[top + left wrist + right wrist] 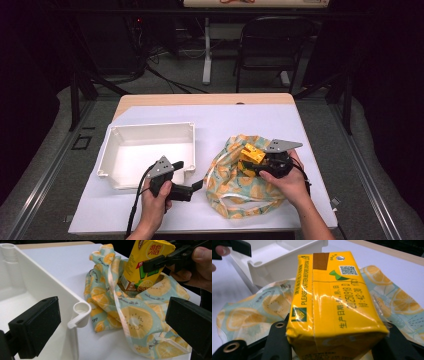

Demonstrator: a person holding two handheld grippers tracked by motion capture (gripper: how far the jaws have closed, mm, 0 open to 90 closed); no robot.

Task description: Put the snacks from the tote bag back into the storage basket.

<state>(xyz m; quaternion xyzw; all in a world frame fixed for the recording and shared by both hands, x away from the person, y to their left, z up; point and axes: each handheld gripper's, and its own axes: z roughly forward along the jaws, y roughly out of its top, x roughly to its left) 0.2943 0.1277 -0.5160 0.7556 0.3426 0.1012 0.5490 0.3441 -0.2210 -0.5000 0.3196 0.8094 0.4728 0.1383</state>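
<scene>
Left gripper view: the drink carton (147,265) is seen upright, long axis near vertical, clamped by the right gripper (160,261) above the fruit-print bag (140,320) near the surface's right edge; its printed date is read in the right gripper view. The left gripper (187,177) is held wide open, empty.
</scene>
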